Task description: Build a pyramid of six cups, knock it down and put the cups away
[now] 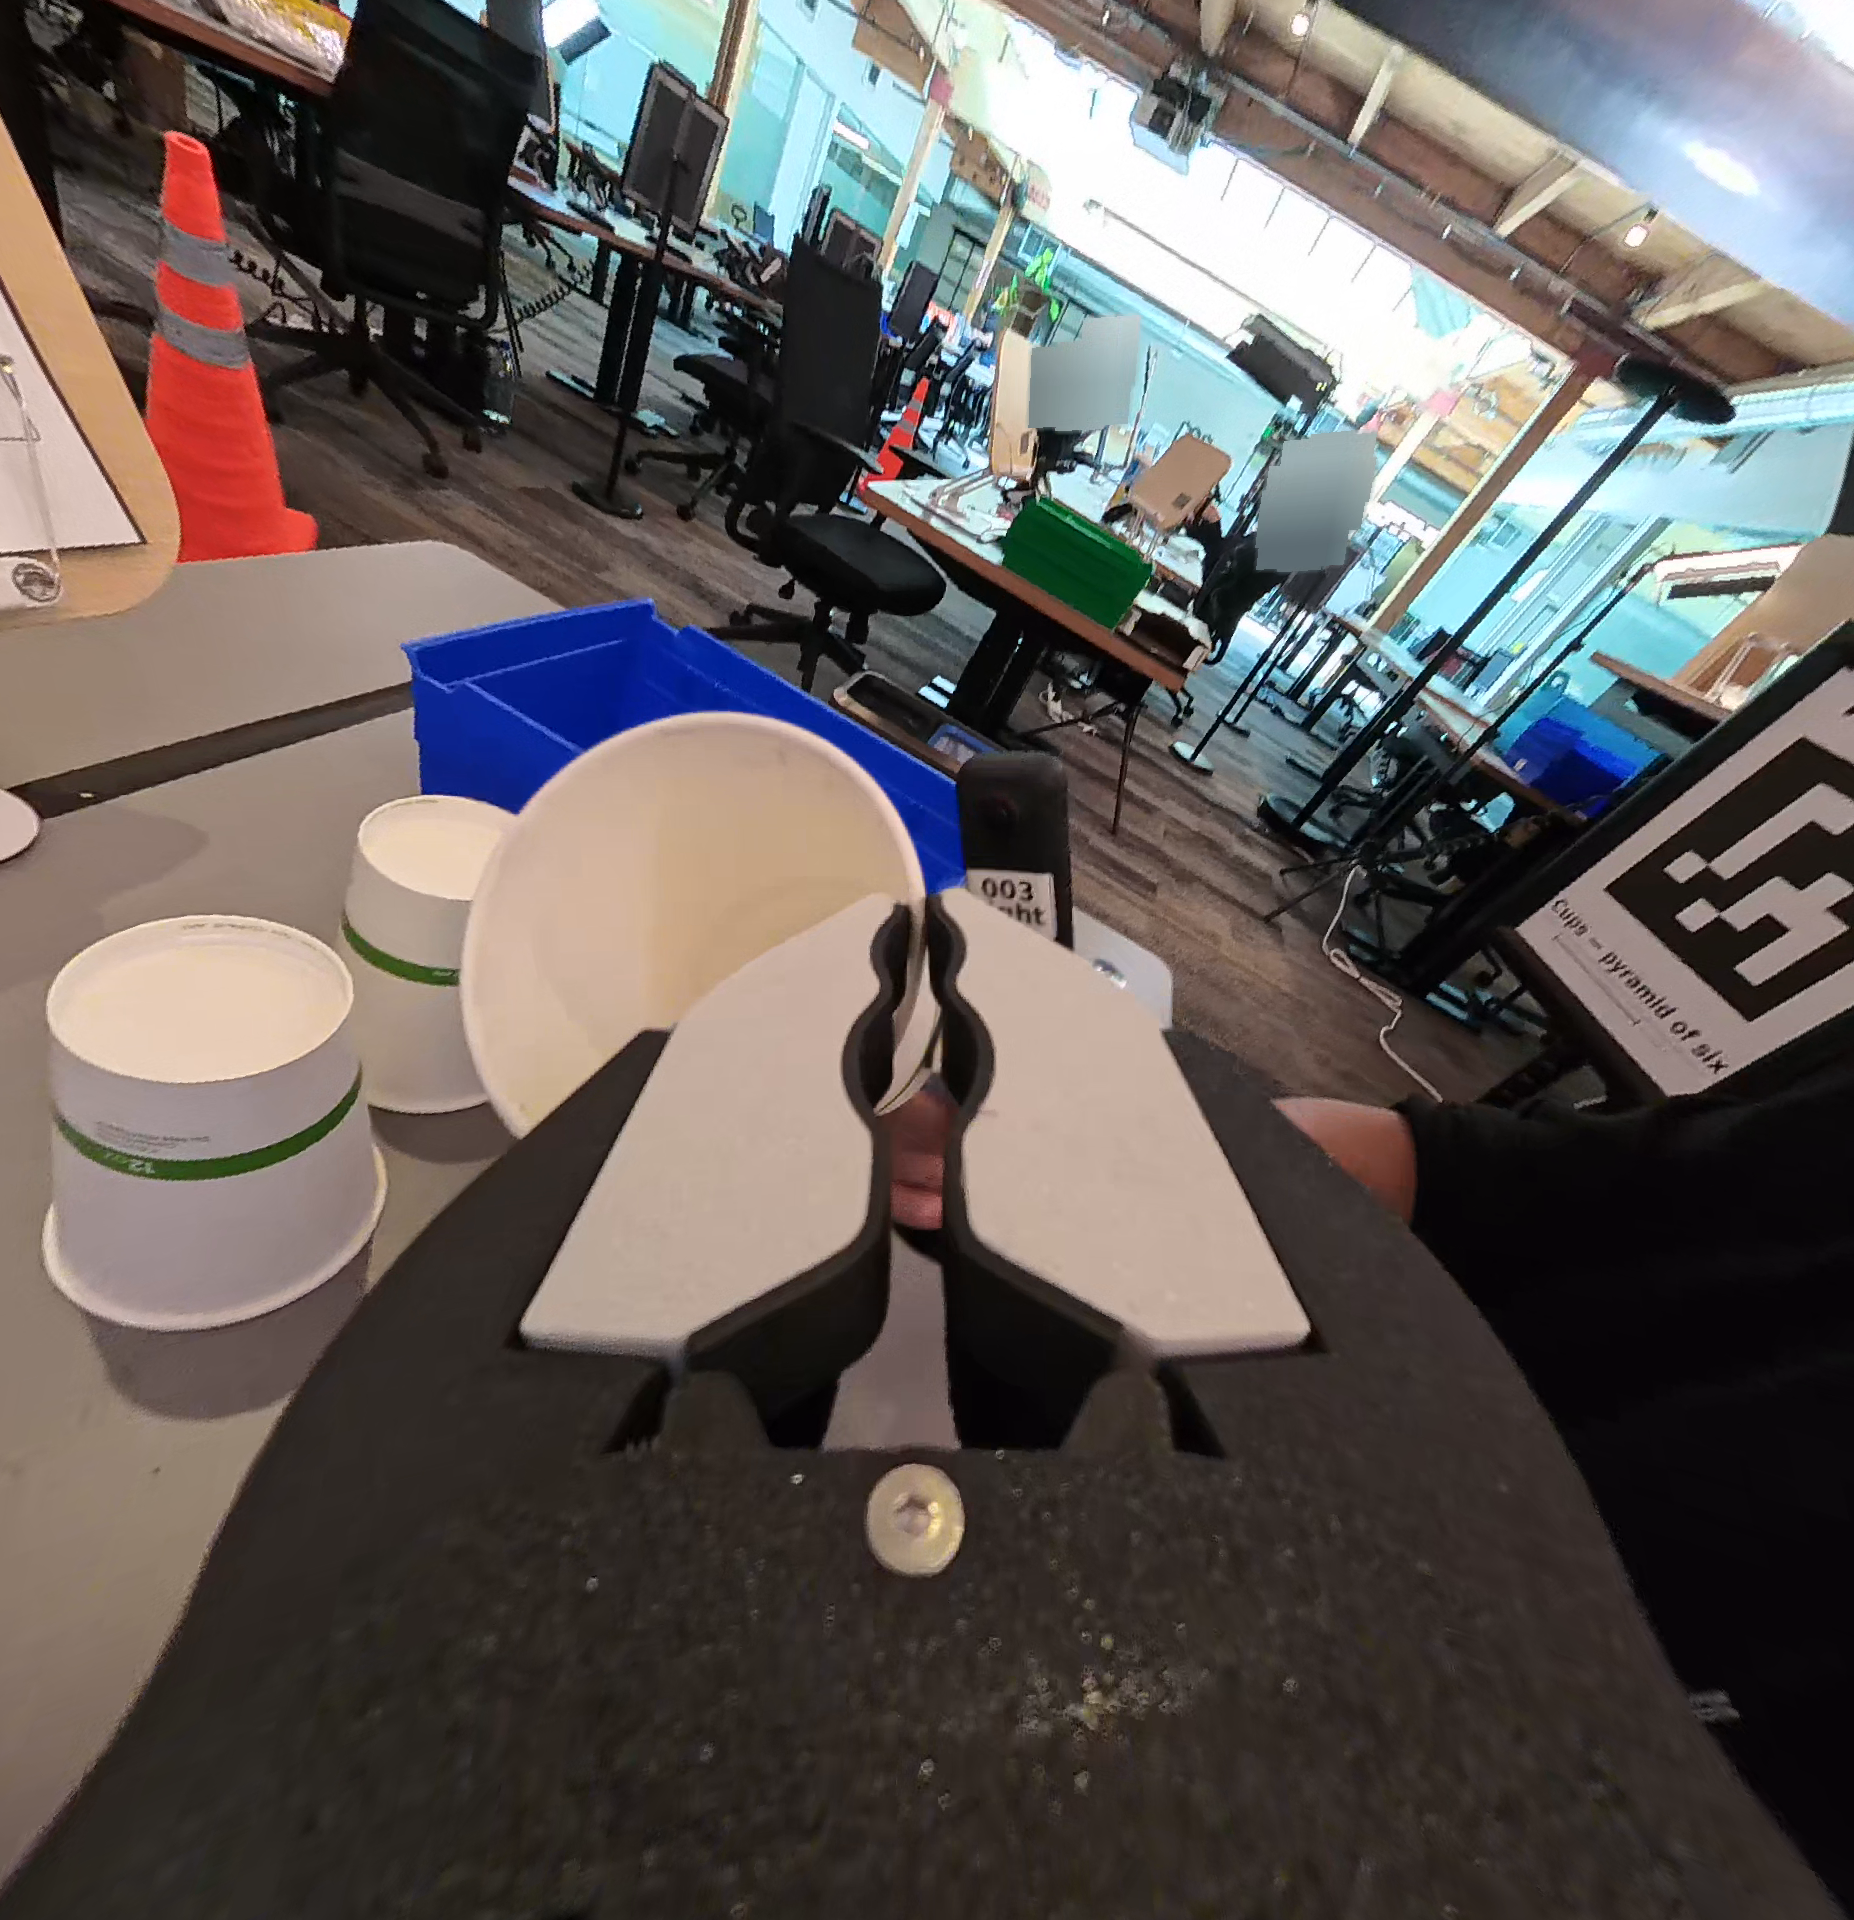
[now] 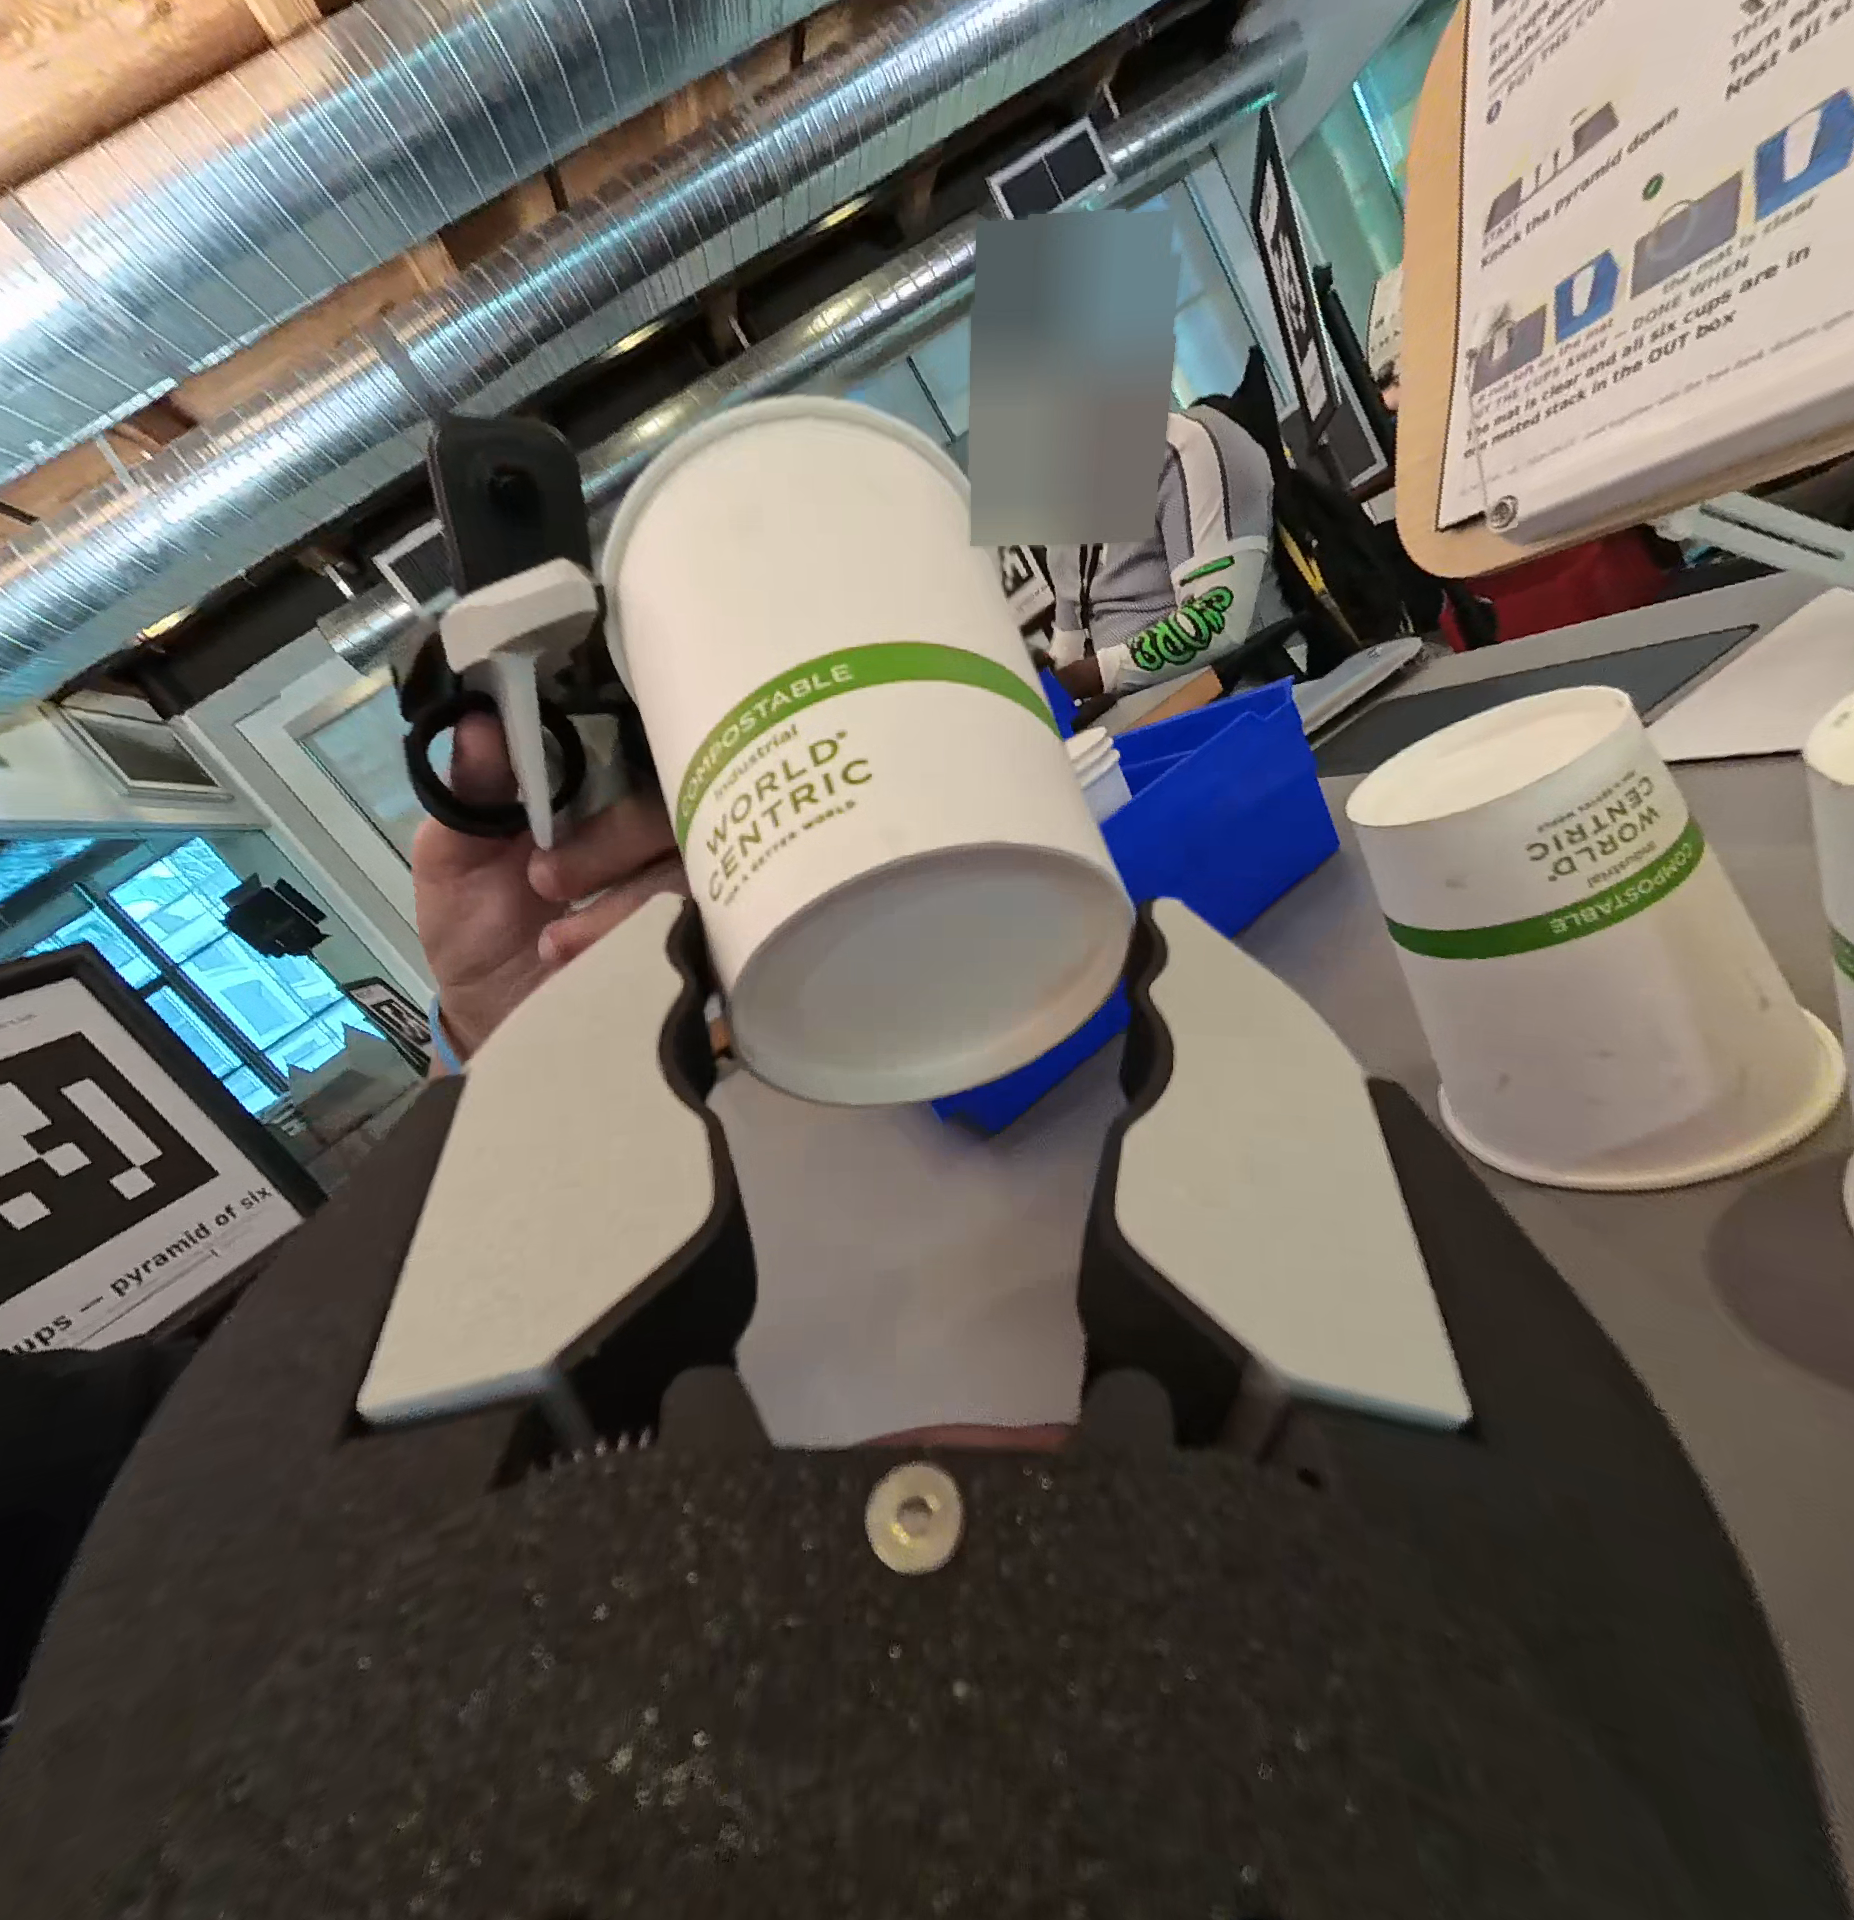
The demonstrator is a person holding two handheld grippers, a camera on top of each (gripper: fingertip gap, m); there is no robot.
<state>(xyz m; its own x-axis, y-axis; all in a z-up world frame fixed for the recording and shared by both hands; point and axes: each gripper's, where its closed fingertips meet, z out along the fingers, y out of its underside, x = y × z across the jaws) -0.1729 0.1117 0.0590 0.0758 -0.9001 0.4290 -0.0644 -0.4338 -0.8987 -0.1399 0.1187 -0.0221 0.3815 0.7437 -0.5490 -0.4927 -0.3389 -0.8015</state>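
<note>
A white cup (image 1: 684, 914) is clamped by its rim in the left gripper (image 1: 918, 925), whose jaws are shut on the thin wall. The cup is held in the air, tilted, with its mouth turned toward the left wrist view.

In the right wrist view the same cup (image 2: 850, 727) is seen from outside. A green band and green brand print are carried on its side; the wording is not repeated here. Its base lies between the tips of the right gripper (image 2: 923, 966). The jaws there are spread wide. Whether they press the base cannot be told.

2 more cups (image 1: 206, 1122) (image 1: 414, 935) are set upside down on the grey table (image 1: 123, 1507), near each other, each with a green band and small print. A blue bin (image 1: 590, 686) is placed behind them.

A sign (image 1: 1754, 894) with a black-and-white square marker and a printed line is stood at the table's edge. A board (image 2: 1681, 260) with printed text and small pictures is mounted above the table.
</note>
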